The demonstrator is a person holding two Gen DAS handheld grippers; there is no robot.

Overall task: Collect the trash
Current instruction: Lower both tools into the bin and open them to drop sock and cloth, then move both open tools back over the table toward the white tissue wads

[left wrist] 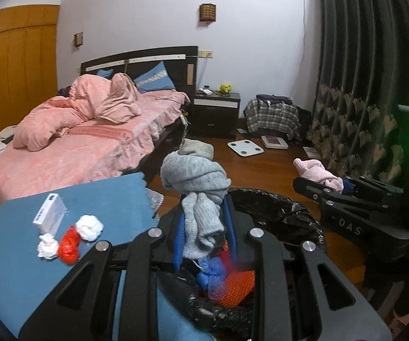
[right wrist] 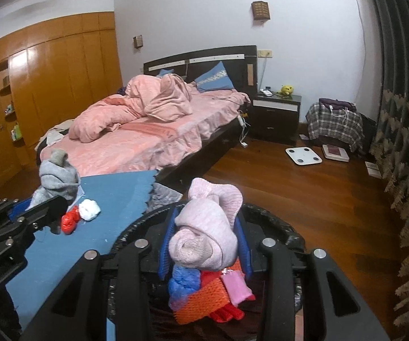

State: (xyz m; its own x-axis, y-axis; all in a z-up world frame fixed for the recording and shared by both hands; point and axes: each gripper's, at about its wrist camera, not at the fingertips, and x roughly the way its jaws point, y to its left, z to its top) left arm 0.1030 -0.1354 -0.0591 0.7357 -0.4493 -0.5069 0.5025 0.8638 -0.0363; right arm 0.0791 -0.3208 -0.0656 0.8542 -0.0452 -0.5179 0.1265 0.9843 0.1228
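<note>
gripping grey sock [left wrist: 194, 176] in left tongs [left wrist: 204, 227], pink sock [right wrist: 204, 227] in right tongs [right wrist: 205, 241], above bin [left wrist: 275, 207].

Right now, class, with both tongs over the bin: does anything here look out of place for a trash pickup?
Yes. The left tongs grip a grey knitted bundle and the right tongs a pink one, both over the black-lined bin. They look like clothing, not trash, while the crumpled white wads and red wrapper remain on the blue surface.
</note>
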